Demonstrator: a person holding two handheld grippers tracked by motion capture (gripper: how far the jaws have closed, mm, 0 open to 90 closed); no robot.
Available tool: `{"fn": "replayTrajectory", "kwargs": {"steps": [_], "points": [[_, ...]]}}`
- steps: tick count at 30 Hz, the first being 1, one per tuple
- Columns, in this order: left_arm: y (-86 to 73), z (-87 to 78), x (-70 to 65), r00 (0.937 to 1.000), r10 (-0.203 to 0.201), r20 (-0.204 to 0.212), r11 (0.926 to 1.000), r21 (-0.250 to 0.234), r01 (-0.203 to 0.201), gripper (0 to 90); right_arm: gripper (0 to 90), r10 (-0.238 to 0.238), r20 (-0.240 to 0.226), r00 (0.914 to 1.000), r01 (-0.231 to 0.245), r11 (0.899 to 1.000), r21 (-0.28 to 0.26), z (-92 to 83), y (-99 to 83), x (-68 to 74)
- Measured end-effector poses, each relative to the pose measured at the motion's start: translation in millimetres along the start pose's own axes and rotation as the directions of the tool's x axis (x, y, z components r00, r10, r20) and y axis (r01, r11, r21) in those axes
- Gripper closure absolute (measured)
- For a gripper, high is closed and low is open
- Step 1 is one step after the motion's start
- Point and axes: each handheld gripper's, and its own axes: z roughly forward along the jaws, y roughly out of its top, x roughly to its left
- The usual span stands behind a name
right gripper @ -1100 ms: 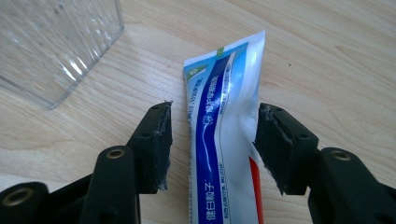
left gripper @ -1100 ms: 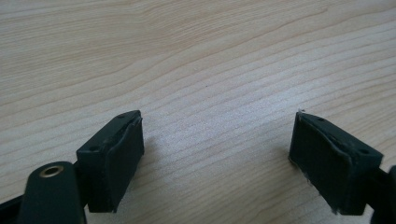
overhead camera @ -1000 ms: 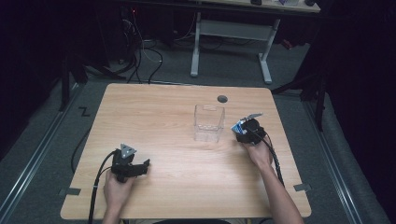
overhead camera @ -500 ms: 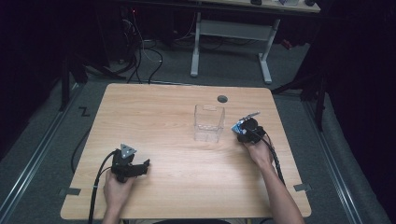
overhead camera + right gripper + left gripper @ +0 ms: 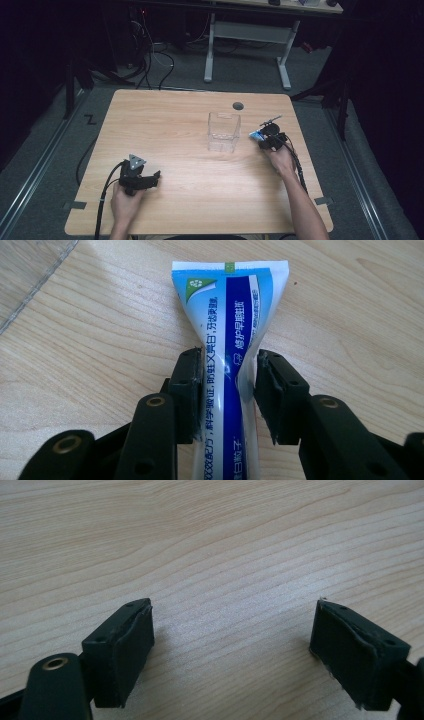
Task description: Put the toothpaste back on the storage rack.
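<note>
Looks like a dim lab setup: bare wooden table, cables tangled on grey carpet, another desk frame behind.

Bottom end of the toothpaste tube cut off by the picture's lower edge, its small writing hard to read, tube just a tiny blue speck from above, clear box faint on the worktop

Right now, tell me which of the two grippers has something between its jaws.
The right gripper, beside the clear container: its jaws have just been closing and pinch a blue-and-white tube. The left gripper stands open over bare table.
</note>
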Motion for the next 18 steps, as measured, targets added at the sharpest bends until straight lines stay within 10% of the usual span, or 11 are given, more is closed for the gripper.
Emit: {"fn": "replayTrajectory", "kwargs": {"steps": [18], "points": [[0.0, 0.0, 0.0, 1.0, 0.0, 0.0, 1.0, 0.0, 0.0, 18.2, 66.8, 0.036, -0.061, 0.9975, -0.031, 0.996, 0.078, 8.9, 6.1, -10.9]]}}
